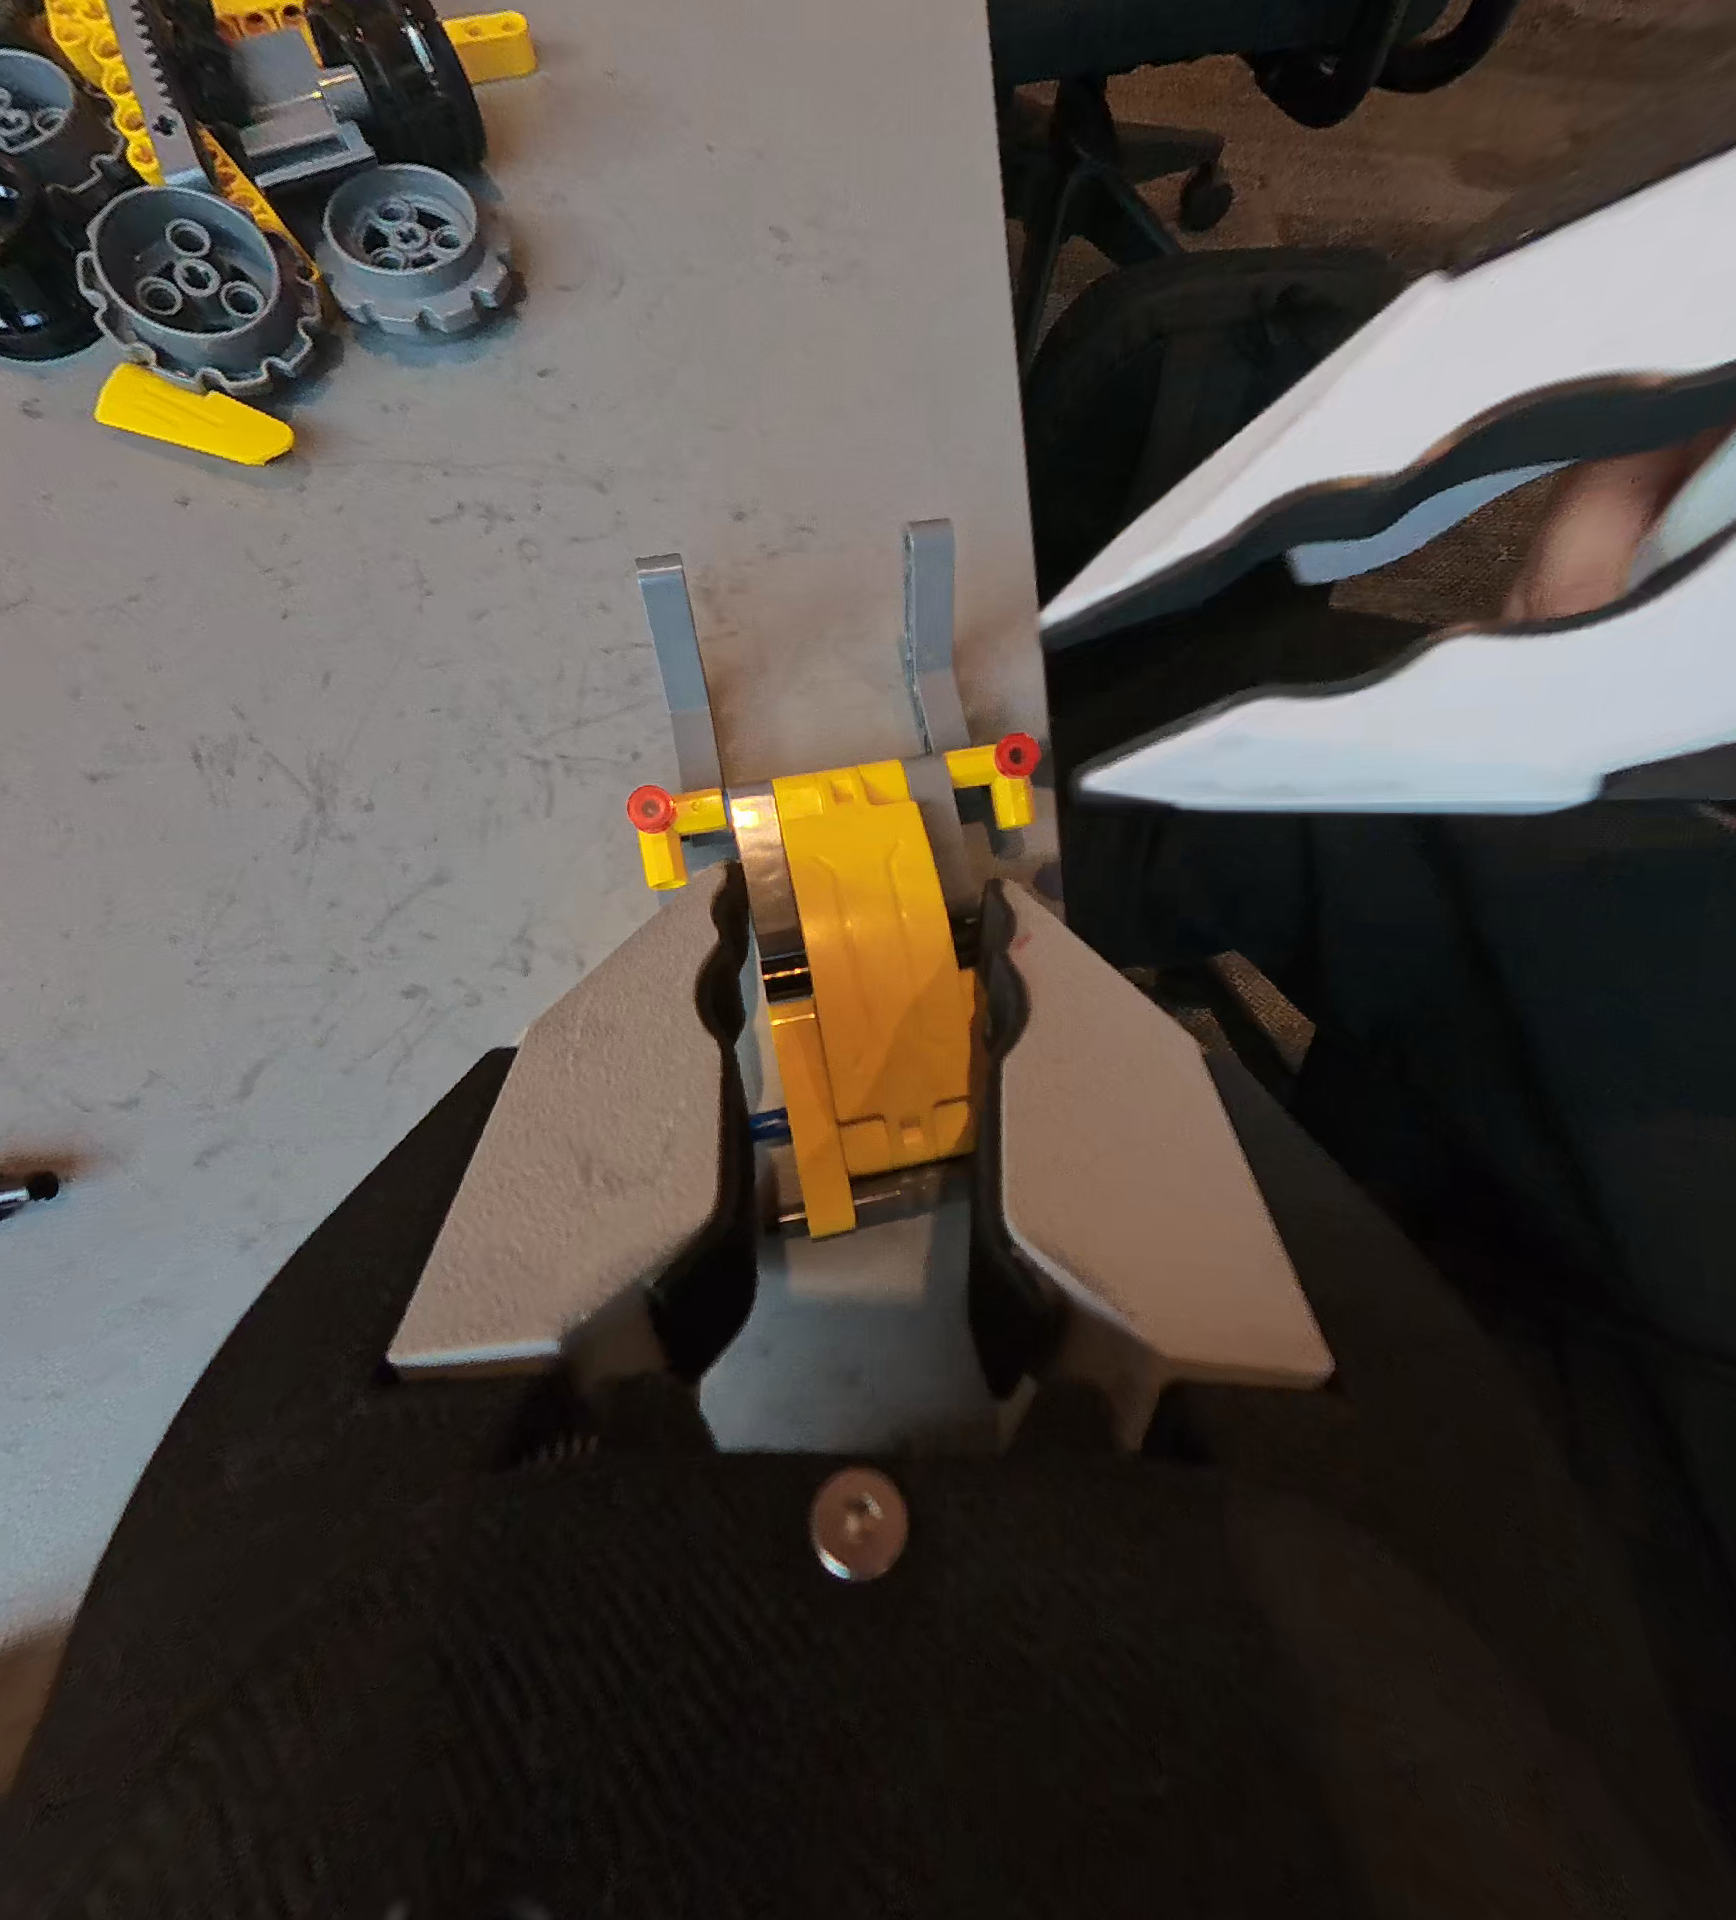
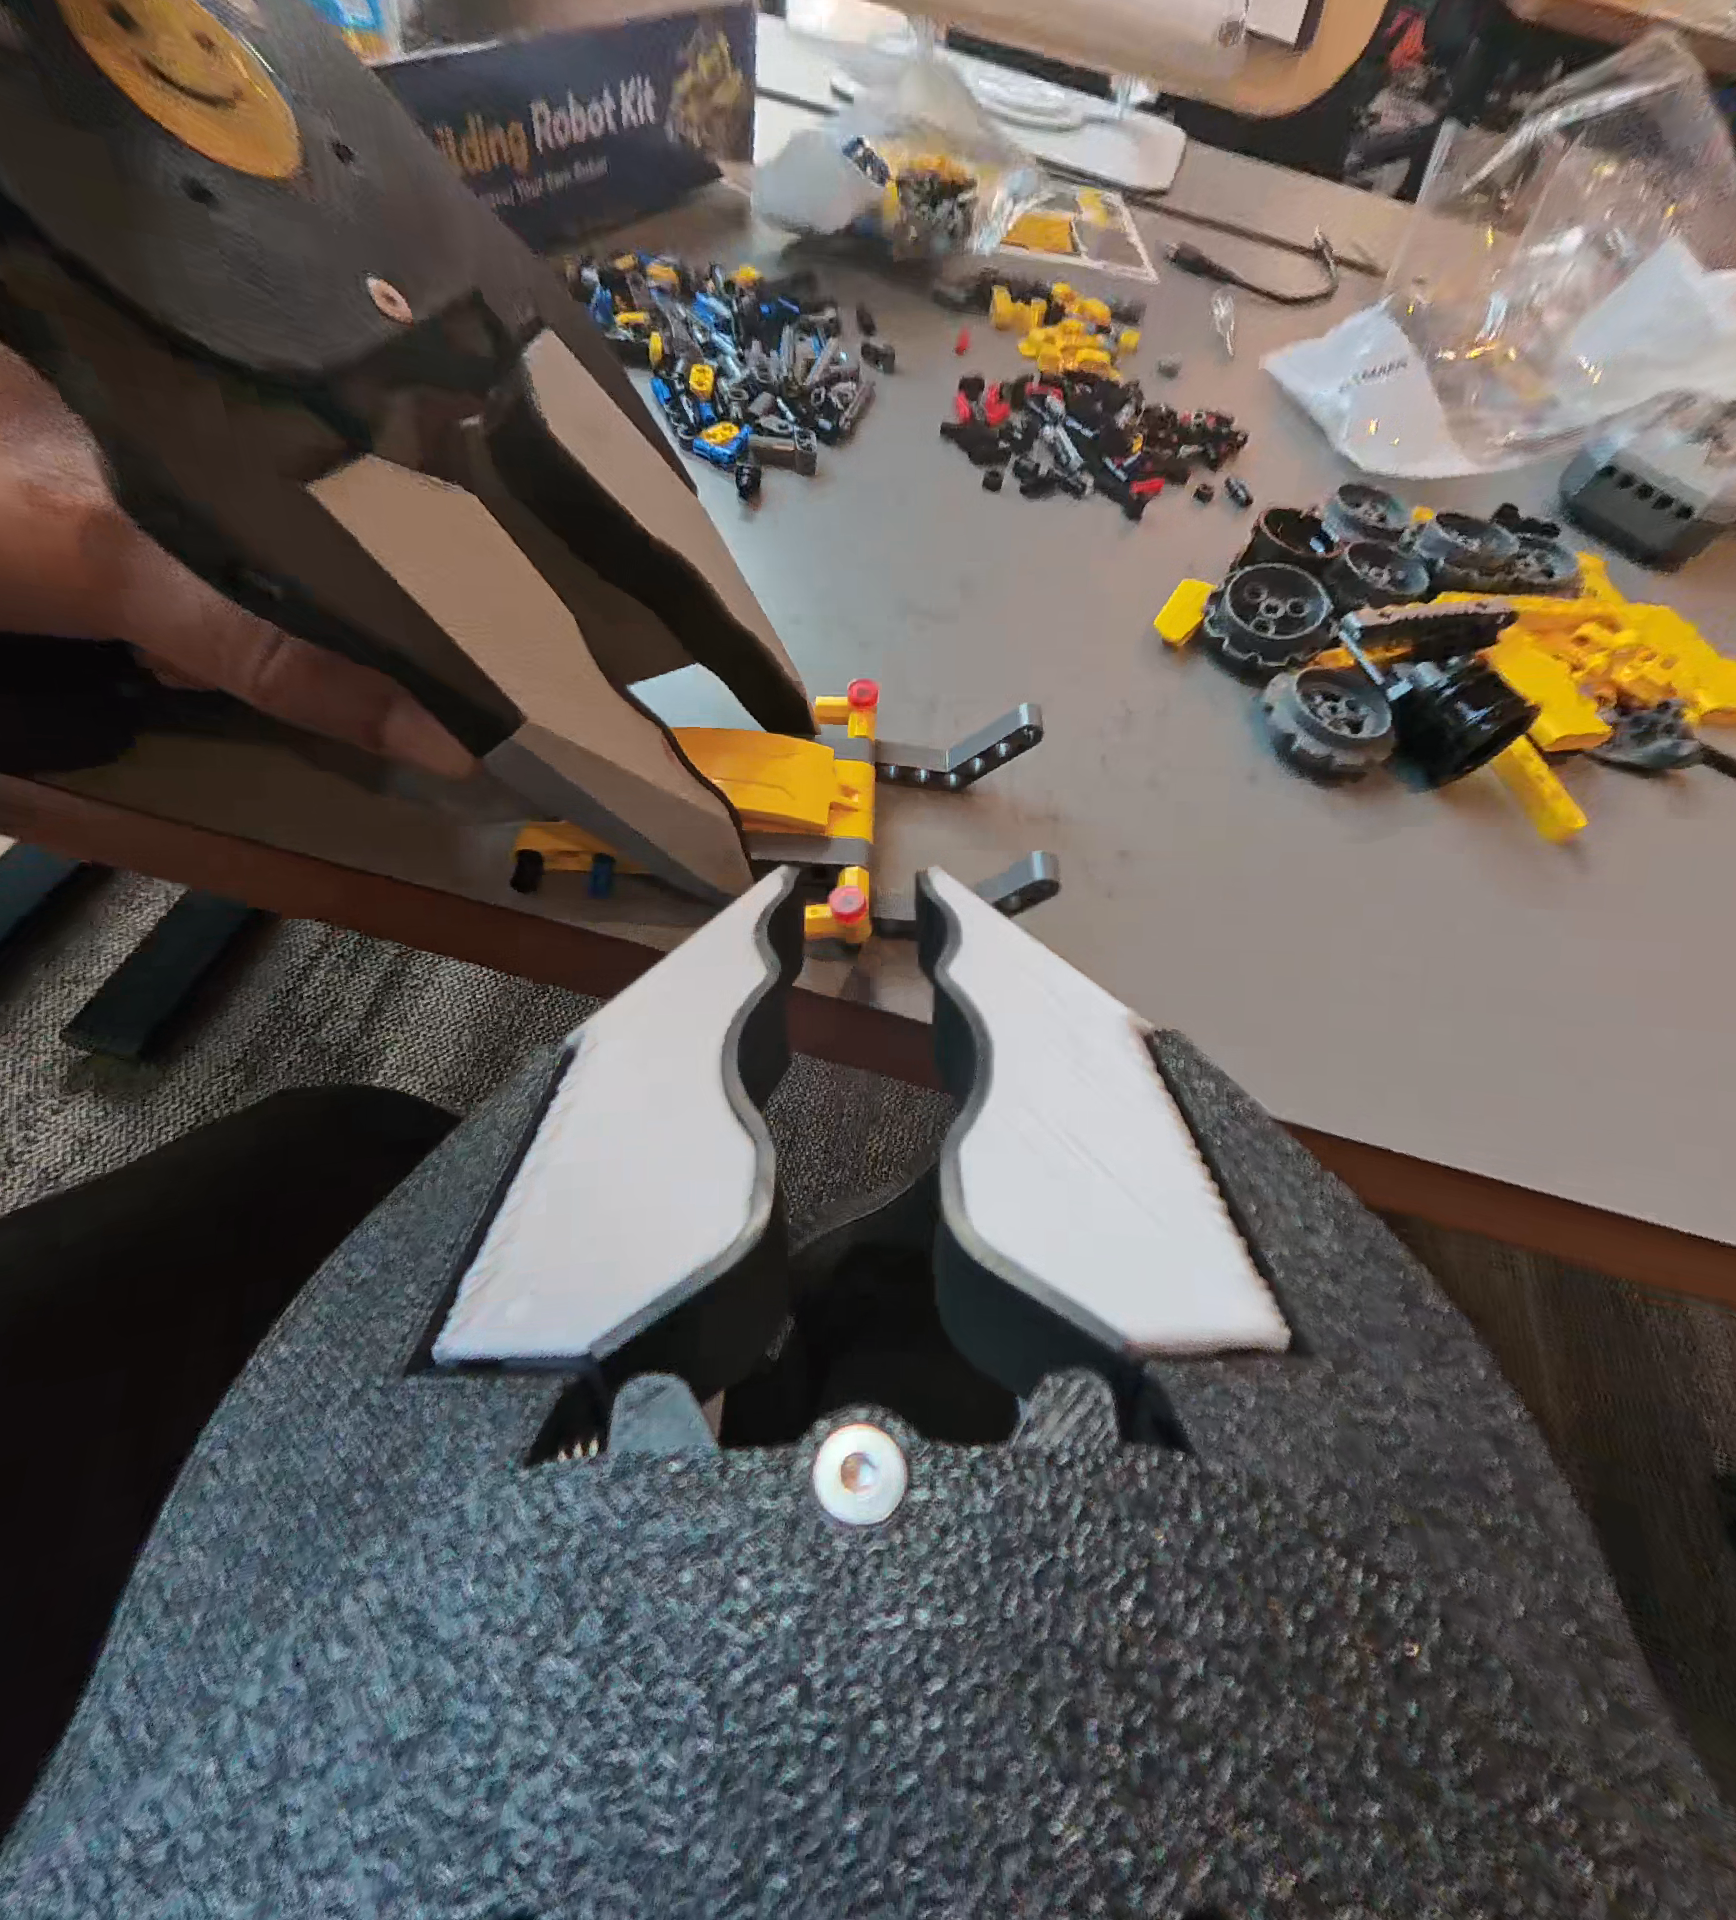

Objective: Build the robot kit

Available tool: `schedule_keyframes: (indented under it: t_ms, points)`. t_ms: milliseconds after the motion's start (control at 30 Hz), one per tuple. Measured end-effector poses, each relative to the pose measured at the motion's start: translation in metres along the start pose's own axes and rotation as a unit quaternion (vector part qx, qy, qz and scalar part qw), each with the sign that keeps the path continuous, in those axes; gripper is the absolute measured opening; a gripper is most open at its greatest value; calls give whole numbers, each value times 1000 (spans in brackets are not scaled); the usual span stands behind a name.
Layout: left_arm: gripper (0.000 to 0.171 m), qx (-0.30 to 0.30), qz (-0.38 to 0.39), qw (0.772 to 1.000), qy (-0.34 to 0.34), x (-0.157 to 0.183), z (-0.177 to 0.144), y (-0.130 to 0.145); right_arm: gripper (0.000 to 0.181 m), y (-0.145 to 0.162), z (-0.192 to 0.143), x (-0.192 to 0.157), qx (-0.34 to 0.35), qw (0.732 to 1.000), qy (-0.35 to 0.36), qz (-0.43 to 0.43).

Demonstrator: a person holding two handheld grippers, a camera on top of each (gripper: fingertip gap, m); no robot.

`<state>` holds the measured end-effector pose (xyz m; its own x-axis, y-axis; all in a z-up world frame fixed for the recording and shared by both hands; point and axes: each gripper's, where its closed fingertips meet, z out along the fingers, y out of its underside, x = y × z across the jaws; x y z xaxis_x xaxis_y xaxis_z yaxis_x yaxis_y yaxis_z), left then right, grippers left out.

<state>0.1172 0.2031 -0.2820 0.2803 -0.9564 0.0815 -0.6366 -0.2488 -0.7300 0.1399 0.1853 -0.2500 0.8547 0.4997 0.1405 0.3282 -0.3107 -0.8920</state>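
My left gripper (image 1: pixel 859 904), with grey fingers, is shut on a brick assembly (image 1: pixel 874 935): a yellow curved panel with two bent grey arms (image 1: pixel 677 675) and small yellow side connectors tipped with red studs (image 1: pixel 1017 754). It holds the assembly at the edge of the grey table (image 1: pixel 324 727). The right wrist view also shows the left gripper (image 2: pixel 776 800) gripping the assembly (image 2: pixel 791 779). My right gripper (image 2: pixel 856 883), with white fingers, is open. Its tips stand on either side of the near red stud (image 2: pixel 848 904), with a gap. It appears at the right in the left wrist view (image 1: pixel 1061 701).
Grey wheels (image 1: pixel 189 281) and a loose yellow panel (image 1: pixel 189 416) lie at the table's far left. Across the table are piles of small pieces (image 2: pixel 739 353), wheels with yellow beams (image 2: pixel 1415 644), a dark kit box (image 2: pixel 573 125), plastic bags (image 2: pixel 1570 291) and the table edge (image 2: pixel 1363 1153). My hands' fingertips stand some 5 centimetres from each other.
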Motion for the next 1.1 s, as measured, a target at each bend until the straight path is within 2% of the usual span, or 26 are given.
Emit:
schedule_keyframes:
  t_ms: [100,167,200,333,400,533,600,667,733,767,800,833,933,967,1100]
  points:
    - [42,0,0,1000,-3,-1,0,0,21,4,-9,4,-25,999,-32,-21]
    - [42,1,-4,1000,3,0,-1,0,38,8,-11,23,-41,998,-27,-35]
    - [42,1,-6,1000,7,0,-2,0,38,12,-11,29,-47,997,-42,-34]
    - [42,-2,-3,1000,13,3,-6,4,39,19,-2,37,-54,989,-134,35]
    - [42,-5,-8,1000,6,2,-10,6,41,8,-4,31,-36,980,-186,52]
    - [41,19,13,1000,-1,8,-22,1,36,-24,-8,19,24,977,-213,12]
    - [42,35,29,999,-8,16,-30,-3,23,-26,-5,9,16,974,-224,-1]
    - [42,58,44,997,-23,20,-40,-9,19,-20,0,-6,-7,969,-249,0]
    - [41,86,45,995,-38,21,-50,-16,2,-21,1,-22,-8,955,-294,30]
    - [41,101,49,993,-47,19,-56,-18,0,-28,-1,-25,7,947,-316,62]
    - [41,124,44,990,-47,18,-62,-21,3,-35,-3,-26,20,935,-340,99]
    - [41,133,26,990,-45,16,-69,-21,14,-41,-6,-24,26,921,-364,134]
    - [41,101,-22,994,-31,14,-91,-9,24,-39,-14,-15,-7,899,-403,172]
    - [41,74,-34,996,-23,16,-99,-1,24,-35,-17,-13,-18,901,-403,159]
    - [41,-55,-44,995,-72,5,-136,40,23,-13,-31,-20,-60,907,-409,80]
